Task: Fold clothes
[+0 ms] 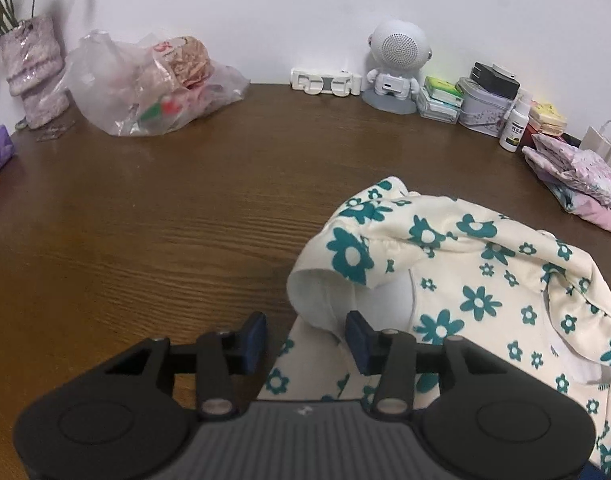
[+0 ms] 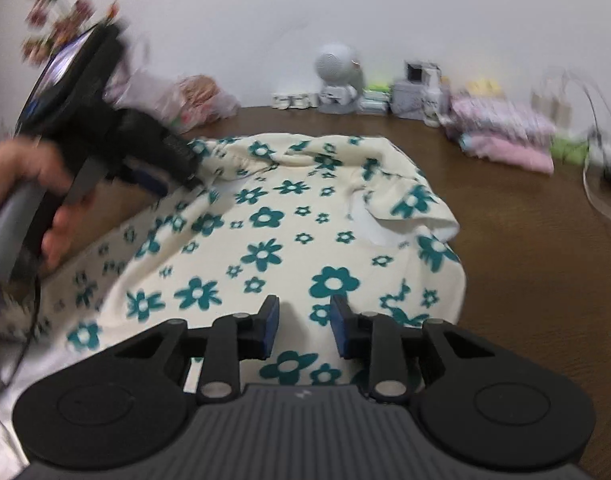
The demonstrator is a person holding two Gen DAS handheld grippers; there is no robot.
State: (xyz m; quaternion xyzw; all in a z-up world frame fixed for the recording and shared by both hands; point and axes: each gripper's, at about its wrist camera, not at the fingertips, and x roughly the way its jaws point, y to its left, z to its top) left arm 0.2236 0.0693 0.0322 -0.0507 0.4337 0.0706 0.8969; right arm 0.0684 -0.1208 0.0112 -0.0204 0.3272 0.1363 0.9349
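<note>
Left wrist view: you look forward along the left gripper (image 1: 305, 338), low over the table (image 1: 145, 220), toward the back wall; the flowered garment (image 1: 485, 280) fills the lower right of the frame.
Right wrist view: you look along the right gripper (image 2: 304, 326), close above the same garment, facing that wall; the left of the frame is blurred, probably from motion.
Shared: the garment, the white speaker figure (image 1: 397, 64), and the folded clothes pile (image 1: 577, 176) at right.
</note>
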